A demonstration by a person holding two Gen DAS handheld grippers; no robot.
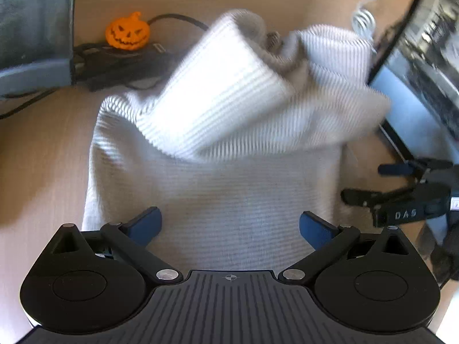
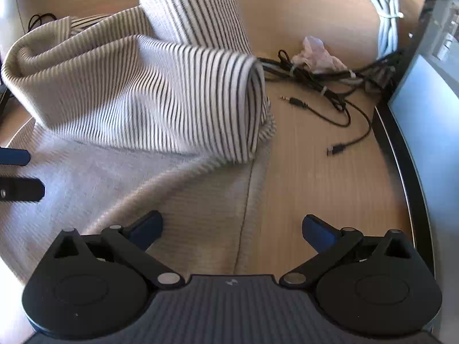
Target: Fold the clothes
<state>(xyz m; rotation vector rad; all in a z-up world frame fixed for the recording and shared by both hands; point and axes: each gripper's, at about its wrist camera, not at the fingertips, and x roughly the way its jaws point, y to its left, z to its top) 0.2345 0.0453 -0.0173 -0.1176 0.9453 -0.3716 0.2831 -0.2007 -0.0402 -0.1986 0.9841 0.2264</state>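
Observation:
A white garment with thin dark stripes (image 1: pixel 218 132) lies on the wooden table, its far part bunched and folded back over the flat near part. In the right wrist view the same striped garment (image 2: pixel 137 97) fills the left half, with a rolled fold hanging over the flat cloth. My left gripper (image 1: pixel 229 226) is open just above the flat near part, holding nothing. My right gripper (image 2: pixel 232 229) is open over the garment's right edge and the bare wood. The right gripper's fingers (image 1: pixel 396 192) show at the right of the left wrist view; the left one's fingers (image 2: pixel 17 172) show at the left edge of the right wrist view.
An orange pumpkin figure (image 1: pixel 127 33) sits on dark cables (image 1: pixel 114 63) at the back left. Black cables with loose plugs (image 2: pixel 324 91) and a crumpled tissue (image 2: pixel 318 54) lie at the back right. A white coiled cable (image 2: pixel 384 14) and a monitor (image 2: pixel 424 109) bound the right side.

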